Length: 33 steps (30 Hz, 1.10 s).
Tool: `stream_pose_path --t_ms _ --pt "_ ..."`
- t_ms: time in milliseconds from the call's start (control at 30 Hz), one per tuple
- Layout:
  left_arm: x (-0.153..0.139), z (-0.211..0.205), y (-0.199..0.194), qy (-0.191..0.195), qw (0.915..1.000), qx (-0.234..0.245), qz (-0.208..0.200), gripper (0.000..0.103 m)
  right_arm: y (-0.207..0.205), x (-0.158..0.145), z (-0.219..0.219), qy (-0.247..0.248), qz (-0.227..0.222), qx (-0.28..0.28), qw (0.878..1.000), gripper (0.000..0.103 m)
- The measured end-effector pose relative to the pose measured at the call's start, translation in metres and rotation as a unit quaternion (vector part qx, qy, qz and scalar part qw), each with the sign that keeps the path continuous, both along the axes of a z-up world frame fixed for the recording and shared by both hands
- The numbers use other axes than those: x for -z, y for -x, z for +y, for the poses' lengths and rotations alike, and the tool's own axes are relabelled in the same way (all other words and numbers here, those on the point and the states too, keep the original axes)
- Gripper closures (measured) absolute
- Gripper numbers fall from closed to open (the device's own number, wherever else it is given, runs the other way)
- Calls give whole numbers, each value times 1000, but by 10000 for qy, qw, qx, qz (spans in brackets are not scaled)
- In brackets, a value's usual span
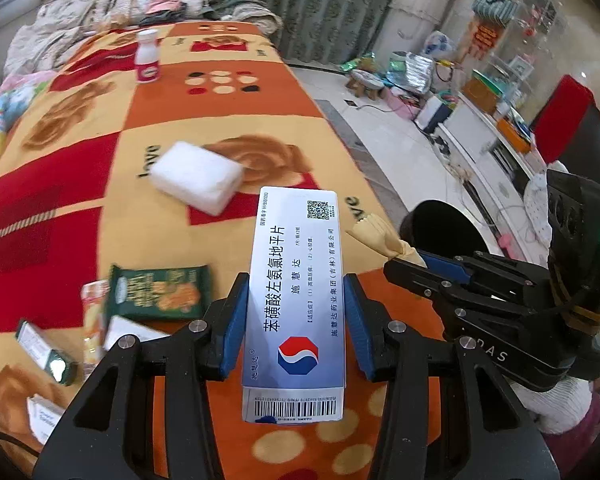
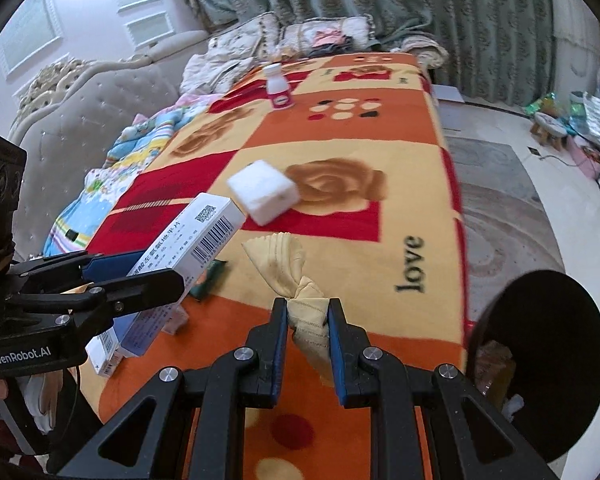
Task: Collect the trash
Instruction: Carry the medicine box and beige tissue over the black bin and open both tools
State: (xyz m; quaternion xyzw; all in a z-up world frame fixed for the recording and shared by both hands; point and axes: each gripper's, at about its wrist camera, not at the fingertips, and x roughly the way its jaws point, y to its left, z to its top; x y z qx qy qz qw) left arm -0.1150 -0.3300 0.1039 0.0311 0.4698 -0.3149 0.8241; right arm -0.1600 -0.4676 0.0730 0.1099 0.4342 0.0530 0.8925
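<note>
My left gripper [image 1: 296, 292] is shut on a long blue-and-white medicine box [image 1: 296, 300], held above the patterned blanket; the same box [image 2: 188, 248] and gripper [image 2: 140, 272] show at the left of the right wrist view. My right gripper [image 2: 308, 320] is shut on a twisted yellow candy wrapper [image 2: 288, 268], also seen as the wrapper [image 1: 384, 240] beside the left one. A black trash bin [image 2: 540, 364] stands off the table's right edge, with some trash inside. A white foam block [image 1: 196, 176], a green snack packet [image 1: 160, 292] and a small white bottle [image 1: 147, 56] lie on the blanket.
Small boxes and wrappers [image 1: 48, 356] lie at the near left of the blanket [image 1: 260, 120]. A sofa with bedding [image 2: 112, 112] runs along the far side. Curtains hang behind. Floor clutter, a small stool [image 1: 366, 82] and a TV stand [image 1: 484, 148] fill the right.
</note>
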Motion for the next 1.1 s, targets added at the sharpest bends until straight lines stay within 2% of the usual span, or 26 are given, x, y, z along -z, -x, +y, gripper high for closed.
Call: stream_pose_path --t_ms 367,667,867,1100 --pt "7 -61 7 79 9986 488 163 59 31 4 -63 -18 60 641 9979 85" --pt "20 -119 8 271 9940 876 598 59 55 21 -123 -112 241 1299 9912 85" --pt "25 -155 11 358 9907 1097 720 59 68 30 -154 -166 349 1637 9858 85" --pt "27 -179 12 817 9827 1342 977 58 78 39 -180 -176 459 2016 9782 85"
